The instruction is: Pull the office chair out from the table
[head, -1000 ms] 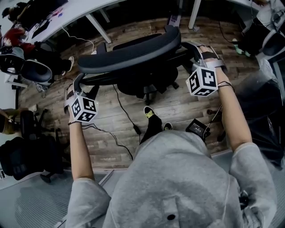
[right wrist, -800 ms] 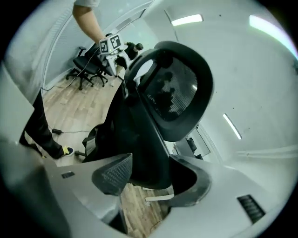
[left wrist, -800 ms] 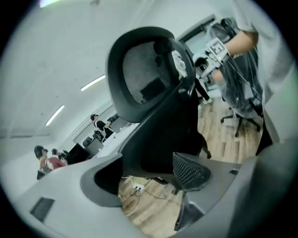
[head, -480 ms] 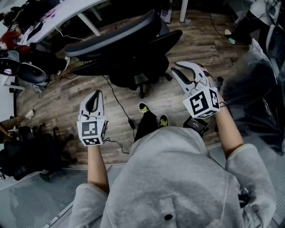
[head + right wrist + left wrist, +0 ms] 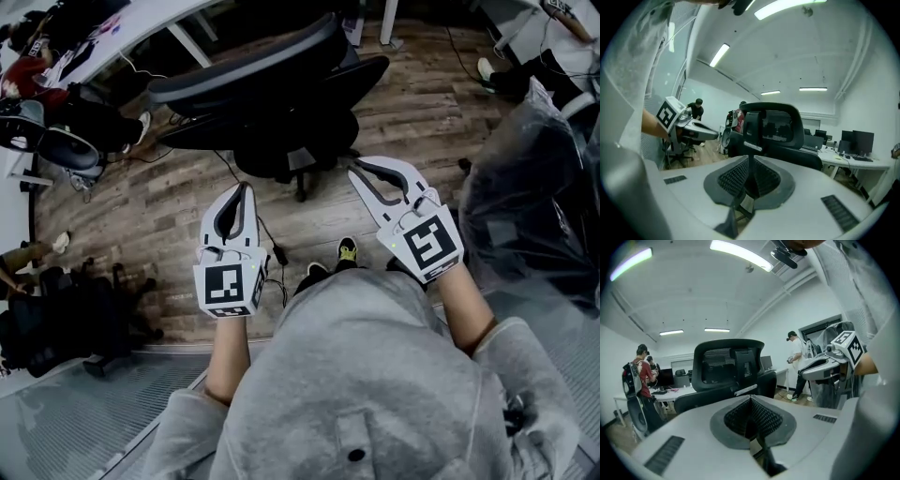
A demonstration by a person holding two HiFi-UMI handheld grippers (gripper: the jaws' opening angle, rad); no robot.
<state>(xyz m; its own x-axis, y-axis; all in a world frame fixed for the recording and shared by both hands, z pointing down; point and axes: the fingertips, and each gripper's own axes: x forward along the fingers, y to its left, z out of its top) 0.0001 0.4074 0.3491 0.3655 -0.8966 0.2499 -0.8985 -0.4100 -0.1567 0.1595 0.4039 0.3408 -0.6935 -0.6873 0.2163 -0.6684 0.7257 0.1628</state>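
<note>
Black mesh-backed office chair [image 5: 272, 94] stands on wood floor [image 5: 412, 103], clear of the edge of white table [image 5: 141, 23]. We carry left gripper [image 5: 246, 187] with jaws together and right gripper [image 5: 357, 170] just closing, both empty. Further pull, we judge, needs even regrip.

Wood floor [image 5: 403, 112], plastic-wrapped bundle [image 5: 525, 187], red-shirted bystander [image 5: 641, 376]

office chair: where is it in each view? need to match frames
Head view: office chair top centre, seen from above.
Left gripper view: office chair mid-frame, its back facing the camera.
Right gripper view: office chair mid-frame.
Shared landmark: white table beyond the chair.
</note>
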